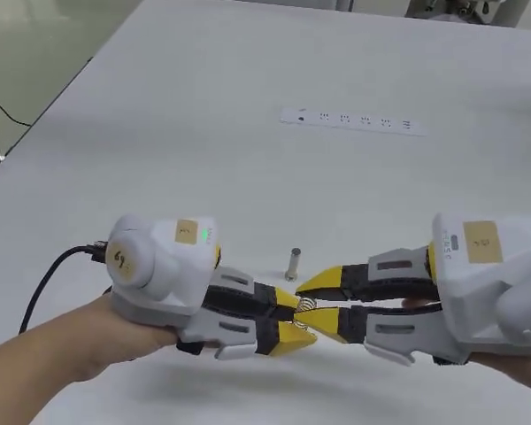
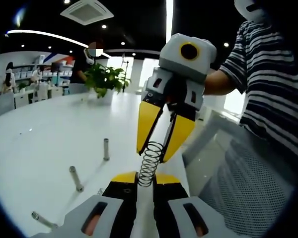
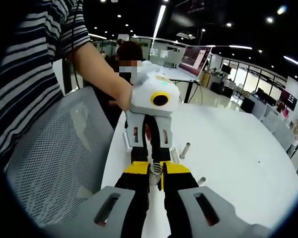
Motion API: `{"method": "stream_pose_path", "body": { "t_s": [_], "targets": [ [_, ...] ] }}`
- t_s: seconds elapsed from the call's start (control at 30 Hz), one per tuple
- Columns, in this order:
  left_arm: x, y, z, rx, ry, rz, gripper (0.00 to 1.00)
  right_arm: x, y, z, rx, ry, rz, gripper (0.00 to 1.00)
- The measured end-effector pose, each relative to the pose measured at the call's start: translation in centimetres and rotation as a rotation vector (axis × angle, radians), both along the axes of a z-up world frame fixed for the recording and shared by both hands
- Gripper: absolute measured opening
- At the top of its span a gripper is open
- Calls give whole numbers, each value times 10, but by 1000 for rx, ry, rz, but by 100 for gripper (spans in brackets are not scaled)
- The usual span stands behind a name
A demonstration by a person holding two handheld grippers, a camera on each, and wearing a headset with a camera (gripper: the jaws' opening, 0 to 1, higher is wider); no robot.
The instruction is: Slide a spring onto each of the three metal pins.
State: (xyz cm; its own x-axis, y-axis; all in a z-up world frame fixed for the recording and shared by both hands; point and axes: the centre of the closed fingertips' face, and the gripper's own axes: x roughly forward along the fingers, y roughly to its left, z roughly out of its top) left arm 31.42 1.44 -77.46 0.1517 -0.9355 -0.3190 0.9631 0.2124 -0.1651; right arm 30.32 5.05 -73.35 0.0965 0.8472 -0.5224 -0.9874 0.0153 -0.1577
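Both grippers meet tip to tip just above the white counter (image 1: 248, 159), near its front edge, each held in a hand. The left gripper (image 2: 145, 178) has its yellow-tipped fingers (image 2: 123, 178) drawn in to a narrow gap and clamped on the near end of the spring (image 2: 150, 162). From there the coil runs straight out to the right gripper (image 3: 156, 169). The right gripper's fingers (image 2: 148, 124) stand apart at the base and converge at the tips, which pinch the spring's other end between them. In the right gripper view the coil fills the gap between that gripper's own yellow tips. The spring therefore hangs in the air between the two grippers, held at both ends and clear of the counter. It is not on any pin. In the left gripper view three metal pins sit on the counter off to one side, well apart from the fingers. The far pin (image 2: 106, 148) is upright and the middle pin (image 2: 75, 178) appears tilted in the fisheye. The near pin (image 2: 42, 219) is at the view's edge, and I cannot tell how it stands. All three are bare. In the head view one pin stands just beyond the meeting fingertips. A white power strip (image 1: 351, 120) lies farther back on the counter.
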Motion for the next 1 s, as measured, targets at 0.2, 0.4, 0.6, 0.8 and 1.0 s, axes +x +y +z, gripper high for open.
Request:
{"method": "stream_pose_path", "body": {
  "t_s": [0.2, 0.4, 0.6, 0.8, 1.0],
  "targets": [
    [0, 2, 0, 10, -12, 7, 4, -1, 3, 0, -6, -8, 7, 7],
    [1, 3, 2, 6, -2, 22, 5, -1, 4, 1, -13, -24, 15, 7],
    [3, 8, 2, 6, -8, 40, 9, -2, 4, 1, -14, -27, 15, 7],
    [3, 10, 1, 16, -17, 49, 14, -4, 5, 0, -26, -38, 22, 7],
    [4, 14, 1, 17, -17, 61, 19, -4, 6, 0, -41, -59, 34, 7]
  ]
}}
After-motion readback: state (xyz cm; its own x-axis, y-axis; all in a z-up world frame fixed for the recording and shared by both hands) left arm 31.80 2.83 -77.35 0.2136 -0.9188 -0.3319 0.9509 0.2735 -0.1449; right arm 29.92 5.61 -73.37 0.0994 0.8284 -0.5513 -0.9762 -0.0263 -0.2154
